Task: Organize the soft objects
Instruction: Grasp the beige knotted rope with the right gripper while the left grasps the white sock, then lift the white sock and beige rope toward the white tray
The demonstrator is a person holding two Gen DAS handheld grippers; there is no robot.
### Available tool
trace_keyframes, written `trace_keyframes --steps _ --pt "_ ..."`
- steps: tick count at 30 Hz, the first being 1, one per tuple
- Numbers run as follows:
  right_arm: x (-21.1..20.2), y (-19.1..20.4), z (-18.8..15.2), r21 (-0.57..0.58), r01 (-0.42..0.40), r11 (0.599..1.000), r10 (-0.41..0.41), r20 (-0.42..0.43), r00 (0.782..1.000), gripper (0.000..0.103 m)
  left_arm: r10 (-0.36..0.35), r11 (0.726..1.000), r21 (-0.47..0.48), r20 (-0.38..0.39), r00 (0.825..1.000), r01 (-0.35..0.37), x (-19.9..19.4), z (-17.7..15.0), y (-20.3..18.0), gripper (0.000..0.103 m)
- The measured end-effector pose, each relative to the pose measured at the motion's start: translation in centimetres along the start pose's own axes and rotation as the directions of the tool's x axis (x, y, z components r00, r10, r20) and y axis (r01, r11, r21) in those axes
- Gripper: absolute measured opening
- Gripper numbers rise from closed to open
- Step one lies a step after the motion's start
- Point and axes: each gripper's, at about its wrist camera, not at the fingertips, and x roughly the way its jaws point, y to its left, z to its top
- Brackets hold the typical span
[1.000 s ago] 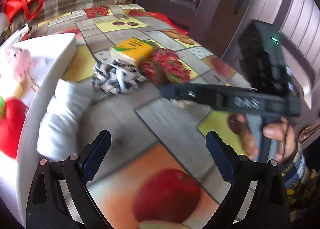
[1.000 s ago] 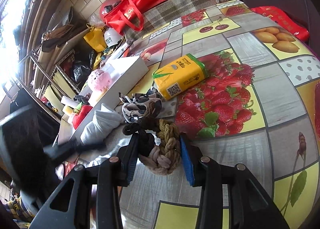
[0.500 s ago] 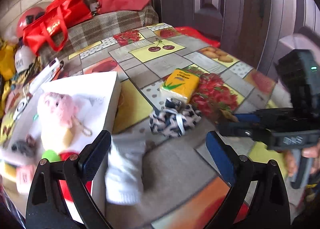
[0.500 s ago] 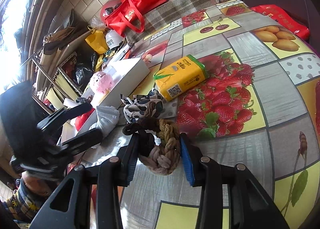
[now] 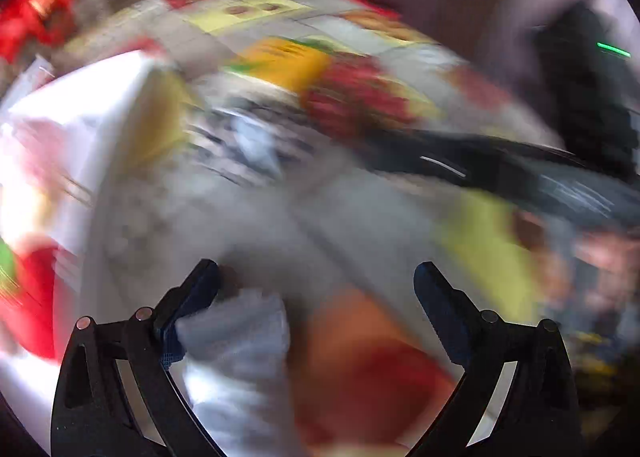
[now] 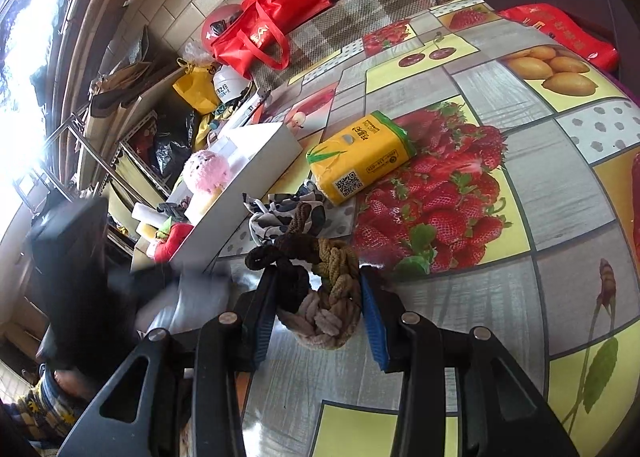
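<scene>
Claws, 2 — right claw (image 6: 316,311) was clamped on a braided rope toy (image 6: 320,289), its 2 pads pressed to both sides, just above the desk (image 6: 560,185). Left claw (image 5: 316,309) stood wide, a pale sock (image 5: 236,341) against its left finger; view heavily blurred. Spotted fabric (image 6: 280,211) and yellow tissue pack (image 6: 360,157) lay beside the white box (image 6: 256,173) — pink plush (image 6: 206,173) inside.

A QR code and barcode digits too small to read sit on the yellow tissue pack (image 6: 362,157); the red bag (image 6: 264,31) bears a white logo, letters unclear
</scene>
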Motion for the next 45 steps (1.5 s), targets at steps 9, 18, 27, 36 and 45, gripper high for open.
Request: trace_keyframes --steps 9,18,27,36,45 --pt "-0.1 -0.1 0.0 0.01 0.001 1.0 -0.001 0.001 1.0 0.041 0.126 0.991 0.017 0.27 0.955 -0.135 -7.4 -4.8 -1.2 0.098" --pt "-0.2 -0.1 0.1 0.004 0.004 1.0 -0.004 0.004 1.0 0.041 0.07 0.997 0.001 0.145 0.987 -0.071 -6.9 -8.4 -0.7 0.098" --pt "-0.3 0.4 0.2 -0.021 0.015 1.0 -0.015 0.025 1.0 0.041 0.107 0.987 0.109 0.099 0.989 -0.118 -4.3 -9.2 -3.3 0.039" --pt "-2.0 2.2 -0.3 -0.097 0.079 0.992 -0.066 0.132 0.989 0.039 0.133 0.974 0.155 0.209 0.969 -0.167 -5.7 -8.6 -3.3 0.036" --pt "-3.5 8.3 -2.2 -0.333 0.32 0.887 -0.194 0.361 0.912 0.039 0.246 0.966 -0.069 0.536 0.808 -0.248 -9.8 -8.3 1.1 0.037"
